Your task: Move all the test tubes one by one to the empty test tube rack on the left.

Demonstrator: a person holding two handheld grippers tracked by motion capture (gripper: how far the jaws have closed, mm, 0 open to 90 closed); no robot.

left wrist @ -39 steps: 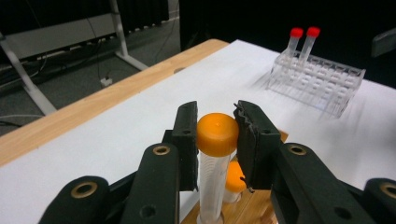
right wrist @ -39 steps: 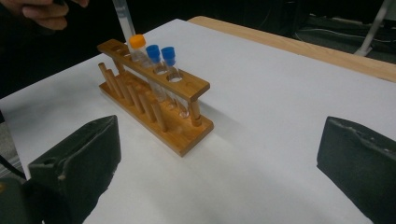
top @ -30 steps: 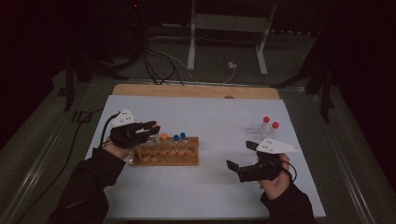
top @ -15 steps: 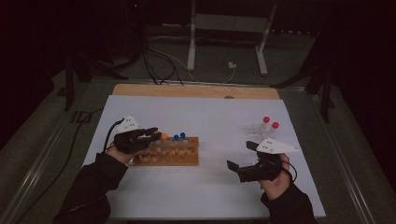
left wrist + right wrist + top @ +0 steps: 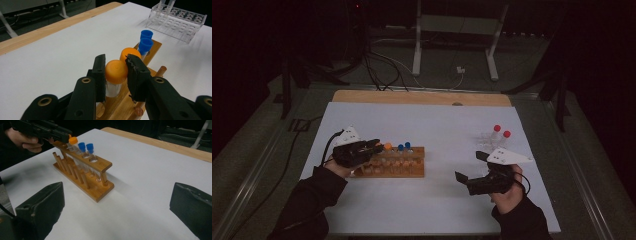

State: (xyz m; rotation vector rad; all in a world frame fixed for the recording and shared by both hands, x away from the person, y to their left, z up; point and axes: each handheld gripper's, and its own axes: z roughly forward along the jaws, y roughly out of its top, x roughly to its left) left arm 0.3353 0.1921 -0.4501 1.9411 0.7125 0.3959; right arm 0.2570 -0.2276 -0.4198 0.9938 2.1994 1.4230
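In the left gripper view, an orange-capped tube (image 5: pixel 116 75) is pinched at its cap between the jaws of the left gripper (image 5: pixel 115 75), low in the centre of the frame. The tube stands upright in the near end of a wooden rack (image 5: pixel 140 75), with a second orange cap (image 5: pixel 130 53) just behind it and two blue-capped tubes (image 5: pixel 145 41) further along towards the upper right. A clear plastic rack (image 5: pixel 178 21) is seen at the upper right of that view, well apart from the wooden one.

In the high view, the left gripper (image 5: pixel 374 147) is at the left end of the wooden rack (image 5: pixel 399 165), left of centre, while the right gripper (image 5: pixel 469 170) is held at the lower right with its jaws spread wide and nothing between them. Two red-capped tubes (image 5: pixel 501 131) stand above it.

The step in hand is judged to be the grasp of the tube, either for lifting out or just after seating; which of the two cannot be told. If it is to be lifted, a straight upward pull is called for, so that the glass is not dragged against the hole or the neighbouring cap.
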